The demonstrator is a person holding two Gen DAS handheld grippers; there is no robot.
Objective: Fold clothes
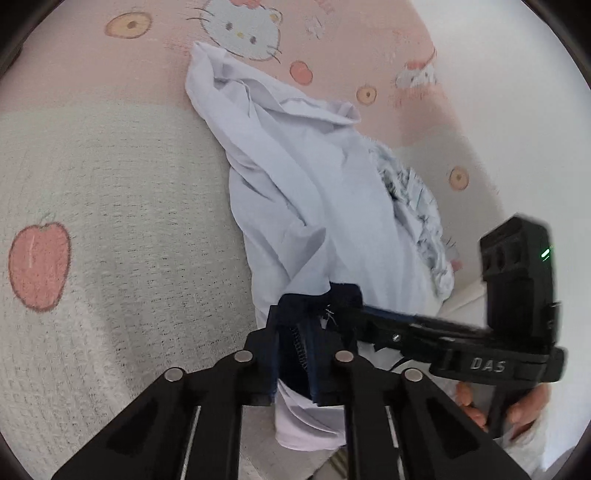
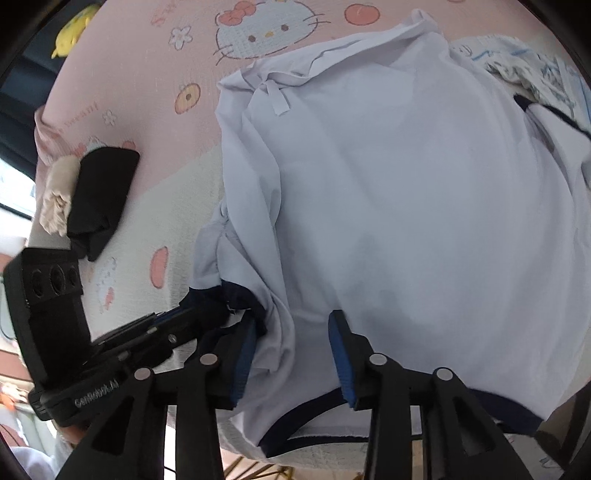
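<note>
On the blanket point(image 1: 110, 206), our left gripper point(image 1: 306, 350) clamps the shirt's point(image 2: 406, 206) navy hem; our right gripper point(image 2: 291, 354) gapes astride cloth just beside it, shirt stretching away ahead.

A pink and cream woven blanket point(image 1: 110, 177), printed with cartoon cat faces, red apples and orange fruit slices, covers the surface that fills most of both views. In the right wrist view a yellow plush toy point(image 2: 74, 27) lies at its far left edge against dark blue upholstery point(image 2: 33, 74), with bright daylight at a window point(image 2: 14, 184) further down that side. In the left wrist view a plain white wall point(image 1: 498, 92) rises beyond the blanket on the right.
</note>
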